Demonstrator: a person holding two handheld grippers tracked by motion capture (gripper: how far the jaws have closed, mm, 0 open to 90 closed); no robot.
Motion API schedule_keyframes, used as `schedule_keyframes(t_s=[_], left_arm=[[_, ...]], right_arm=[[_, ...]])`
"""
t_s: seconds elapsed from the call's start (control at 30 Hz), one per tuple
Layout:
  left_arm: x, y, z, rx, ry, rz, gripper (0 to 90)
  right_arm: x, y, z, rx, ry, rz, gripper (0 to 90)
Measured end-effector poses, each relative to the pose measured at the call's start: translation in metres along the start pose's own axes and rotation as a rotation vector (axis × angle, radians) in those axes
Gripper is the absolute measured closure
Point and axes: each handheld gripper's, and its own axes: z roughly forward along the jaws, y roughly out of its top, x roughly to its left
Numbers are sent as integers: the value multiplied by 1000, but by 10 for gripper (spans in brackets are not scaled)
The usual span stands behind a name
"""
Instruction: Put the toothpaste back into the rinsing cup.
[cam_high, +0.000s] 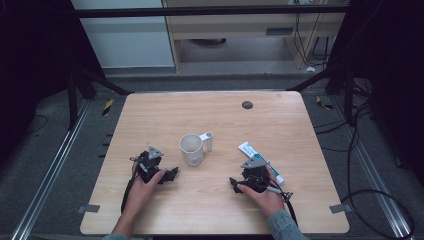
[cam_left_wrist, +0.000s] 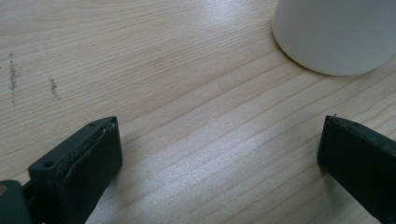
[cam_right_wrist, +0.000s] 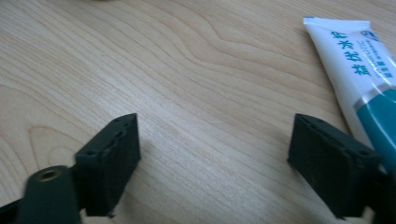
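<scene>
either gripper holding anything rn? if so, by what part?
Nothing is held. The left gripper and right gripper both stand open over bare table; the mug and toothpaste tube lie ungrasped.

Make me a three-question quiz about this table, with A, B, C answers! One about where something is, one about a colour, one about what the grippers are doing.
1. Where is the toothpaste tube?
A. Inside the mug
B. On the table by the right gripper
C. On the floor

2. What colour is the mug?
A. White
B. Red
C. Black

3. How is the left gripper?
A. Shut on the mug
B. Shut on the tube
C. Open

Answers: 1 B, the tube lies flat beside the right gripper. 2 A, the mug is plainly white. 3 C, its jaws stand wide apart over bare wood.
</scene>
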Motion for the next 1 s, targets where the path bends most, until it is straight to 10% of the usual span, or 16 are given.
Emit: schedule_keyframes(t_s=[0.5,1.0], left_arm=[[-1,-1,0,-1,6,-6,0],[0,-1,0,-3,8,-11,0]], right_arm=[[-12,28,-33,92,-46,-73,358],[-58,65,-43,177,-51,-43,422]])
